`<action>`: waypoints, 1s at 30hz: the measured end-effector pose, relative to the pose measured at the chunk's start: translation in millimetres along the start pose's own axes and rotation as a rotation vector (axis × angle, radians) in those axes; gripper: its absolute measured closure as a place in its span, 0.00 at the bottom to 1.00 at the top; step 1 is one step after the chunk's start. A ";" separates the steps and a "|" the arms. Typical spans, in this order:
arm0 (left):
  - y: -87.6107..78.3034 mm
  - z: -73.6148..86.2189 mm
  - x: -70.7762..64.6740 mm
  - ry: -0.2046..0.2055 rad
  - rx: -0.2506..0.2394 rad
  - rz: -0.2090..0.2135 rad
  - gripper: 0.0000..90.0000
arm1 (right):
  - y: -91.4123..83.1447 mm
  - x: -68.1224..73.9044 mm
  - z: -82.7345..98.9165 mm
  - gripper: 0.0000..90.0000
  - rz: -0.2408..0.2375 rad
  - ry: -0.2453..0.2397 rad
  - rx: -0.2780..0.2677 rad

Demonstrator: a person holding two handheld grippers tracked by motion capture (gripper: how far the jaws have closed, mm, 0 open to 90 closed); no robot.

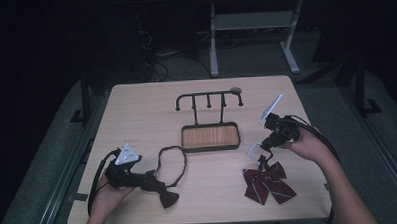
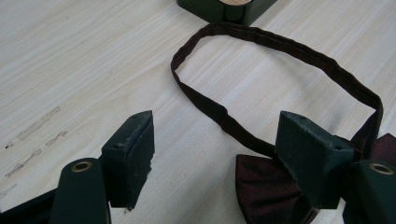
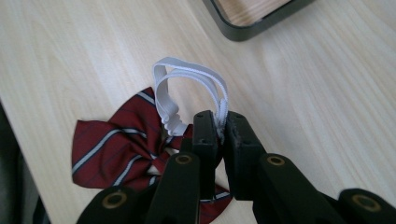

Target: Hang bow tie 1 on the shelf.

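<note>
A dark maroon bow tie (image 1: 168, 198) lies at the front left of the table, its strap loop (image 1: 171, 163) spread toward the stand. My left gripper (image 1: 151, 182) is open just over it. In the left gripper view the jaws (image 2: 217, 123) stand wide, the strap (image 2: 280, 46) runs between them and the bow (image 2: 266, 186) lies by the right jaw. A red striped bow (image 1: 269, 182) hangs partly lifted at the front right. My right gripper (image 1: 264, 147) is shut on its white elastic band (image 3: 187, 70), the bow (image 3: 112, 144) dangling below the jaws (image 3: 218, 116).
A black stand with a row of hooks (image 1: 208, 99) and a wood-lined tray base (image 1: 210, 136) sits mid-table, between both hands. Its corner shows in both gripper views, the tray (image 2: 224, 7) and the tray (image 3: 252, 18). The table edge runs close behind the striped bow.
</note>
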State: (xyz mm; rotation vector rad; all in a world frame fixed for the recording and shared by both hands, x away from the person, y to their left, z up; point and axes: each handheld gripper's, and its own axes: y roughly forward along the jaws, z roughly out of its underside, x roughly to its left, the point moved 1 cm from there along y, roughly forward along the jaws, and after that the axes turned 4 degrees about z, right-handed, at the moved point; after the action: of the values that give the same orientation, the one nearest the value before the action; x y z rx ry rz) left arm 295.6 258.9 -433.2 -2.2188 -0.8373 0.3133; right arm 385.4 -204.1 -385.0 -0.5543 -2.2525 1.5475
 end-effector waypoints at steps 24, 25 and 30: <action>0.1 -0.2 -0.3 -0.006 -0.003 0.007 0.32 | -53.3 17.1 -19.3 0.92 0.020 -0.075 -0.054; 0.1 -0.2 -0.3 -0.006 -0.003 0.008 0.32 | -55.6 17.6 -20.6 0.92 0.024 -0.078 -0.058; -0.3 -0.3 0.3 0.000 0.001 0.007 0.32 | -62.9 19.0 -26.8 0.92 0.037 -0.086 -0.053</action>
State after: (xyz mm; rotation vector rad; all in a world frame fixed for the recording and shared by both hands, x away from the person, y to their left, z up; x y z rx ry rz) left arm 295.8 259.1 -432.8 -2.2211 -0.8293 0.3166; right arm 374.7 -193.7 -315.7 -0.5569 -2.3662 1.5608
